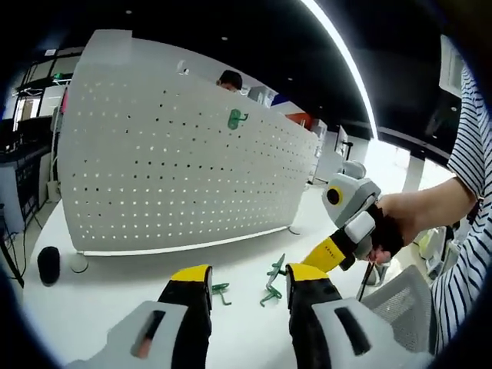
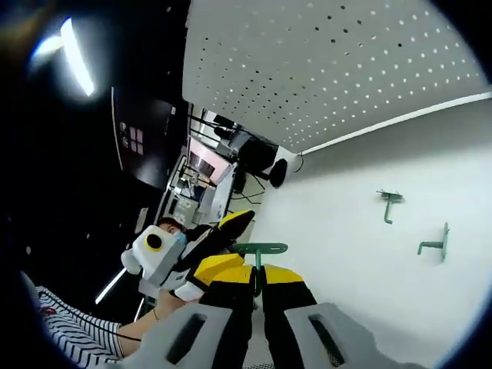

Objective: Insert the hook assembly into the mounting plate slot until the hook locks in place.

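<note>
Pegboard (image 1: 184,154) stood upright across the left gripper view, a white perforated panel on the white table (image 1: 100,300), with one green hook (image 1: 235,118) already hanging high on its face. Left of the board's foot sat a small dark round object (image 1: 48,264). Your left gripper (image 1: 247,284) had its yellow-tipped jaws spread apart with nothing between them — beyond the gap lay loose green hooks (image 1: 272,281) on the table. At the right edge, your other hand (image 1: 392,231) held the second gripper, a striped sleeve (image 1: 470,154) behind it.

In the right gripper view, your right gripper (image 2: 256,270) had its jaws pressed onto the stem of a green hook assembly (image 2: 260,250), its crossbar just above the tips. Further right — two more hooks (image 2: 390,201) lay apart on the table, below the pegboard's lower edge.
</note>
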Demonstrator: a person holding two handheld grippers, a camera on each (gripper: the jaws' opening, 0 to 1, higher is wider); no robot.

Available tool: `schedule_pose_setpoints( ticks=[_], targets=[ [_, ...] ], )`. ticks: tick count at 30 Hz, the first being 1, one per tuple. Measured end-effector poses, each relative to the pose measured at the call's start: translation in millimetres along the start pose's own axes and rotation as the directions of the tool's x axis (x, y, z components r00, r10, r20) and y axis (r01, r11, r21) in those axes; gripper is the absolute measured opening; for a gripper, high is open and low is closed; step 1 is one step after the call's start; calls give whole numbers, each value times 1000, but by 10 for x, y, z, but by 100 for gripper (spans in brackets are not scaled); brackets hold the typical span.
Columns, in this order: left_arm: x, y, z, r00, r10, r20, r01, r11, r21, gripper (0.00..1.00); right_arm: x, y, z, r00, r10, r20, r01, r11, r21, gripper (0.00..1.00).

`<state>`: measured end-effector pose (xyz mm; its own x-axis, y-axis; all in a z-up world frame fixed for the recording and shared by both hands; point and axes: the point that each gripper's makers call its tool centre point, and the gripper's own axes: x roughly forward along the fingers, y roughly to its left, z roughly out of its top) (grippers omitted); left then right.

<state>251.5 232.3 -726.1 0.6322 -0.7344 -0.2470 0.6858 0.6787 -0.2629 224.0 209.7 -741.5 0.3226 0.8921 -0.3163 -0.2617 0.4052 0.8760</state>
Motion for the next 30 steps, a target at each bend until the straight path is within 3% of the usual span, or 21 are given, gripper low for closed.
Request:
schedule_pose_setpoints(
  ticks=[8, 13, 15, 19, 27, 30],
  targets=[
    [7, -136, 25, 996, -84, 13, 84, 996, 8, 21, -7, 66, -46, 998, 58, 5, -58, 997, 56, 0],
    [-6, -292, 27, 984, -177, 11, 177, 984, 12, 7, -18, 85, -73, 996, 92, 0, -91, 992, 88, 0],
    [-8, -318, 40, 981, -192, 12, 192, 981, 30, 5, -37, 131, -121, 992, 123, -21, -119, 983, 137, 0],
    [-14, -334, 51, 979, -205, 0, 205, 978, 40, 4, -41, 125, -107, 991, 136, -9, -134, 982, 133, 0],
    [6, -354, -22, 976, -208, -60, 211, 976, 59, 2, -29, 68, -140, 995, 97, -23, -96, 995, 40, 1],
    [25, -356, -51, 978, -193, -79, 198, 979, 52, 2, -27, 18, -115, 998, 61, -11, -61, 997, -56, 1]
  ],
)
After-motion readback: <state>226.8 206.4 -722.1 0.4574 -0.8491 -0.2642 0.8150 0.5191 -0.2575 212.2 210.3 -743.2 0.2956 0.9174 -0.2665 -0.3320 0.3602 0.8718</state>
